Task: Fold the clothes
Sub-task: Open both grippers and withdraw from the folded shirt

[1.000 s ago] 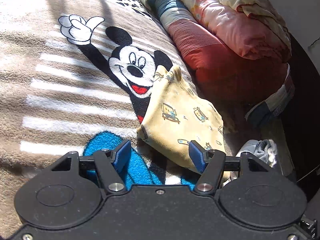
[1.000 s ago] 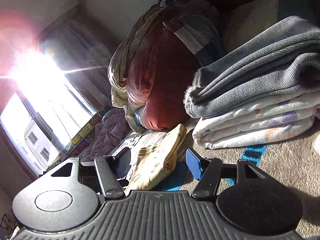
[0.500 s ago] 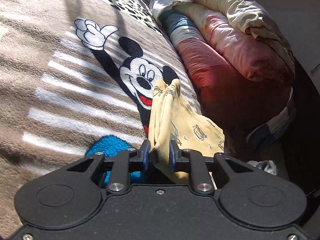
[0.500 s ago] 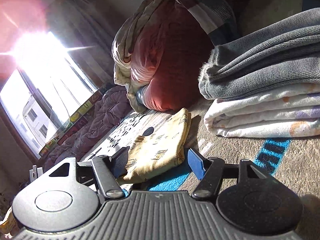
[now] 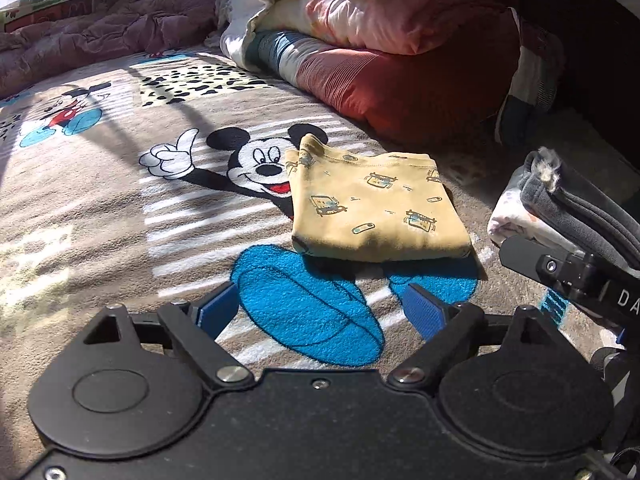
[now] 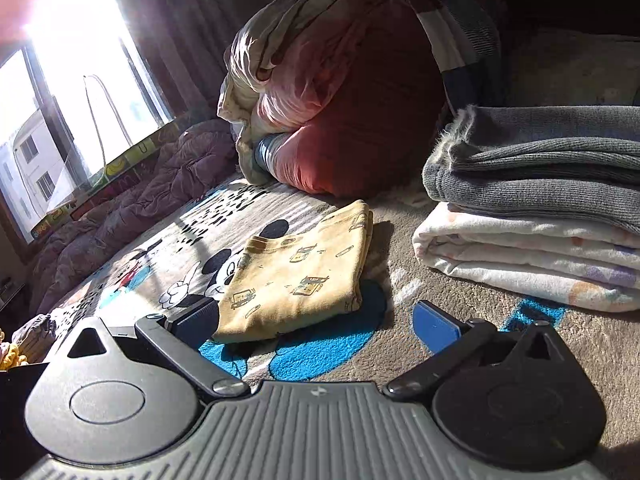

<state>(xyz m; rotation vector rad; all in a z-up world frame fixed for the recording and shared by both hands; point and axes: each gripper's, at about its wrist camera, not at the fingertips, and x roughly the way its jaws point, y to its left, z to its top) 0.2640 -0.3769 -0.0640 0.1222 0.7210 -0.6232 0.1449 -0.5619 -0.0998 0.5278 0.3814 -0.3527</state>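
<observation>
A small yellow printed garment (image 5: 376,208) lies folded flat on the Mickey Mouse blanket (image 5: 120,208); it also shows in the right wrist view (image 6: 296,276). My left gripper (image 5: 324,312) is open and empty, a short way in front of the garment's near edge. My right gripper (image 6: 316,322) is open and empty, its left finger close to the garment's near corner. Part of the right gripper shows at the right edge of the left wrist view (image 5: 568,272).
A stack of folded clothes, grey knit over white (image 6: 540,216), sits to the right of the garment. A rolled red and pink quilt (image 5: 384,64) lies behind. A purple quilt (image 5: 100,36) lies by the window (image 6: 72,80).
The left gripper let go of the yellow garment, opened and pulled back. The garment now lies flat and folded. The right gripper also drew back, staying open.
</observation>
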